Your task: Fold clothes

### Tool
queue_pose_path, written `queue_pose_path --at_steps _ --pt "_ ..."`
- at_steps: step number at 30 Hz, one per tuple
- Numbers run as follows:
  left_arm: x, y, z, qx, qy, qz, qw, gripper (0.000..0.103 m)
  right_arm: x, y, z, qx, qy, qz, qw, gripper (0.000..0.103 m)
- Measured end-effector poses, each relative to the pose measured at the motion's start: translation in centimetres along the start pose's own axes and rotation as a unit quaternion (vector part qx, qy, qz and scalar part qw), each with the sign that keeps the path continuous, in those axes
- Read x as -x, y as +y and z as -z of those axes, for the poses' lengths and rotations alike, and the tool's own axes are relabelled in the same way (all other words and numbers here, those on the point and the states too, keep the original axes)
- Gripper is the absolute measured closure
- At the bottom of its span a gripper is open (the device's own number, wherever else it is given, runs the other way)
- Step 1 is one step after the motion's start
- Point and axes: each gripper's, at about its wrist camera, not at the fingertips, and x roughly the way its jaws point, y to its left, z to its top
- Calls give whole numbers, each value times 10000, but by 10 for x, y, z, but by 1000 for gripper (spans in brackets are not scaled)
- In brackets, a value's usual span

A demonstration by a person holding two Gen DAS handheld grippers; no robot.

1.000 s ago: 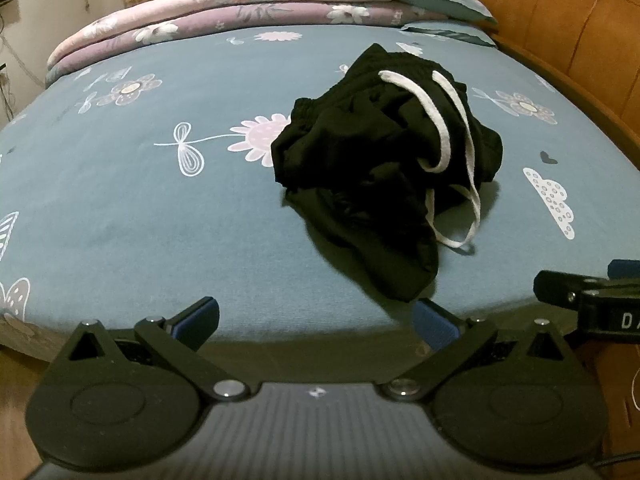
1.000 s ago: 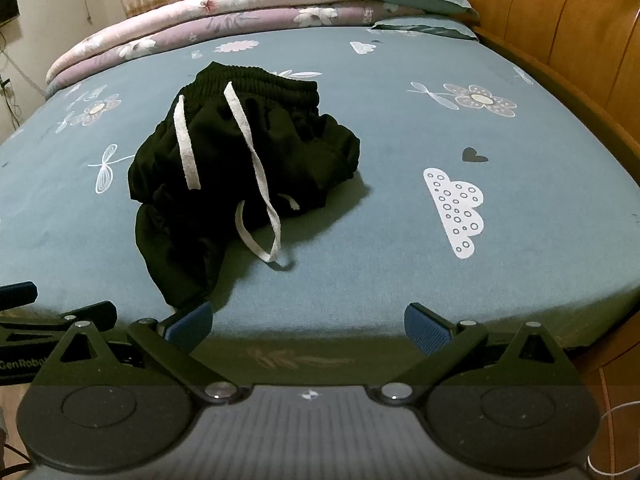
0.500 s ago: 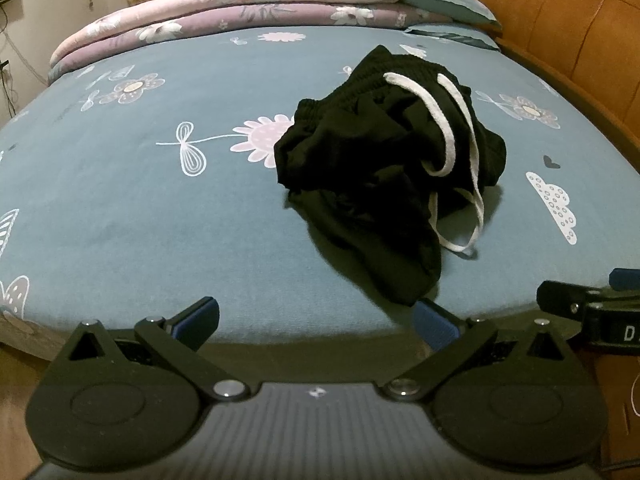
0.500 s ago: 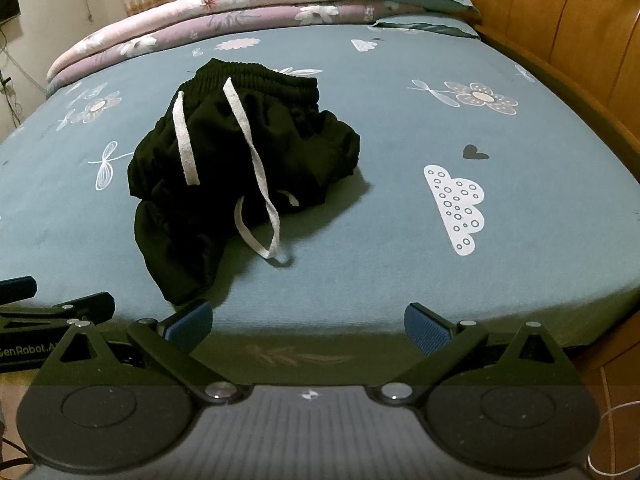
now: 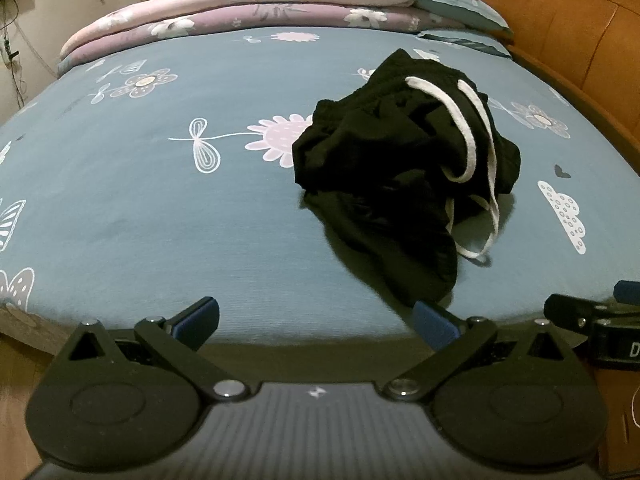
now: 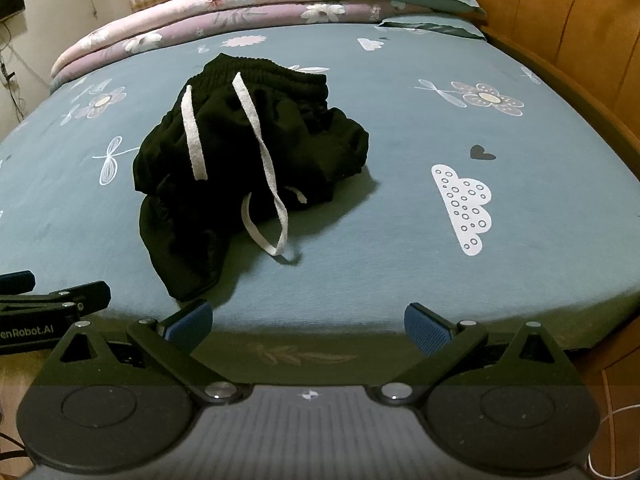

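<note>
Lying crumpled on bed sheet (image 5: 140,200): black shorts (image 5: 384,184) | left gripper (image 5: 316,320) wide open, empty | right gripper (image 6: 308,322) wide open, empty

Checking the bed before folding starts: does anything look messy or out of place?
Yes: the black drawstring shorts lie crumpled in a heap on the blue flower-print bedsheet, white drawstring trailing loose over them. Both grippers are open, off the fabric.

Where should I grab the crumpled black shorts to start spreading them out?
Take the ribbed waistband at the far edge of the black shorts, coming from above. It is the one clear straight edge; the rest is bunched. Avoid the loose white drawstring.
</note>
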Motion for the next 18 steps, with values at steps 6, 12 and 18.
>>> queue_pose_path --at_steps 6,12,18 --pt "1 2 0 30 -36 9 10000 1 3 2 -1 29 -47 25 10000 0" --pt "1 2 0 25 -38 13 10000 1 2 1 -2 18 -35 19 10000 0" --pt "3 2 0 64 -98 -25 9999 1 1 0 -2 -6 -7 9 10000 0"
